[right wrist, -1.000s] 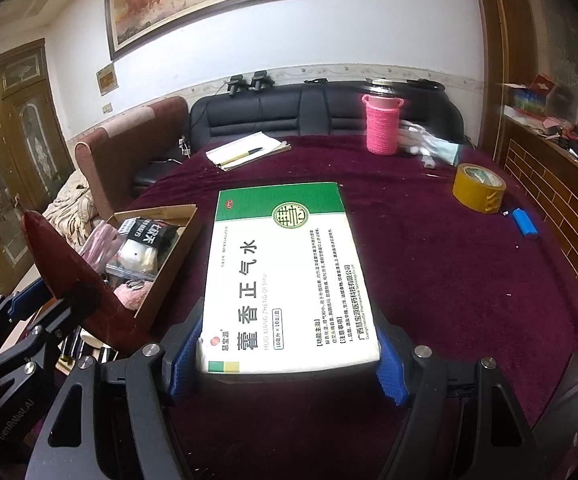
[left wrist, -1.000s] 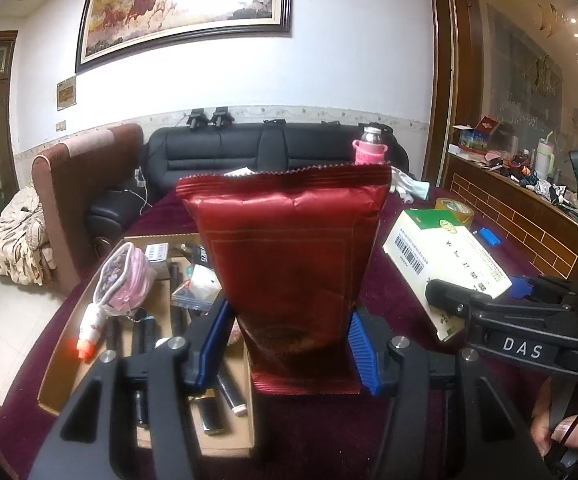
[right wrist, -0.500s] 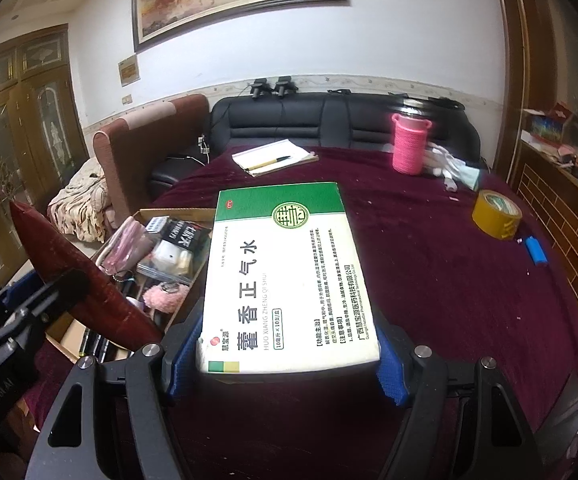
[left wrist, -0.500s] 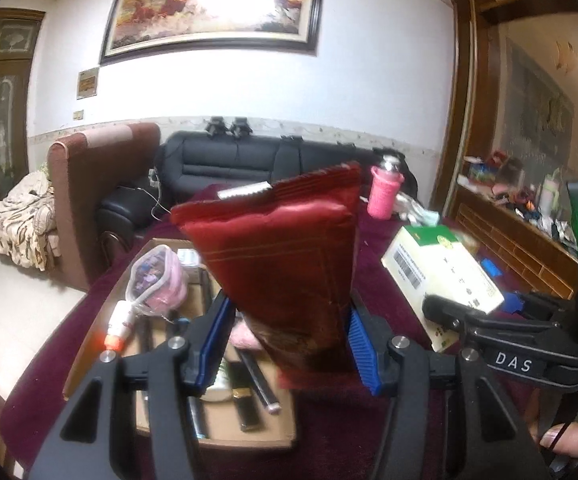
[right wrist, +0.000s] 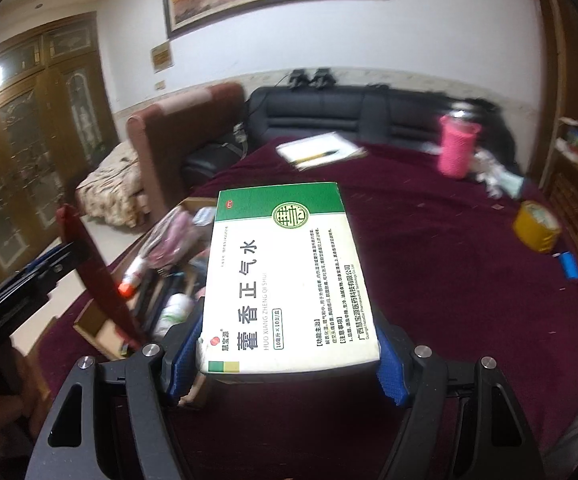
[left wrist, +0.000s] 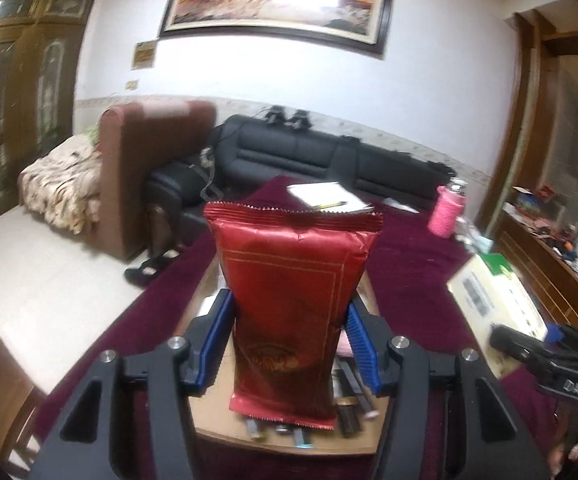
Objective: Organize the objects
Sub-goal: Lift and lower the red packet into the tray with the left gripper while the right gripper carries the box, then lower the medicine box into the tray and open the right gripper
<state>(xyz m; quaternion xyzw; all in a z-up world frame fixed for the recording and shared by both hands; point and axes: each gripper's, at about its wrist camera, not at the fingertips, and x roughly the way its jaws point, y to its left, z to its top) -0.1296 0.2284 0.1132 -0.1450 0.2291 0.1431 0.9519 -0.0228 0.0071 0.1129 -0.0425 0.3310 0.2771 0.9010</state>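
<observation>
My left gripper (left wrist: 289,340) is shut on a red foil packet (left wrist: 293,300), held upright above a shallow cardboard box (left wrist: 273,442) of small items on the maroon table. From the right wrist view the same packet (right wrist: 97,276) shows edge-on at the left, over the box (right wrist: 93,326). My right gripper (right wrist: 285,356) is shut on a white and green medicine carton (right wrist: 289,280), held flat above the table just right of the box. That carton (left wrist: 497,308) and the right gripper's black finger (left wrist: 529,350) appear at the right edge of the left wrist view.
On the maroon tablecloth (right wrist: 429,240) lie a notepad with a pen (right wrist: 321,154), a pink-sleeved bottle (right wrist: 457,146), a yellow tape roll (right wrist: 537,226) and a small blue object (right wrist: 569,266). A black sofa (right wrist: 369,112) and brown armchair (right wrist: 181,132) stand behind.
Both grippers have swung left and lifted, keeping their loads. The red packet now hangs over the box's middle, and the carton has come closer to the box's right side.
</observation>
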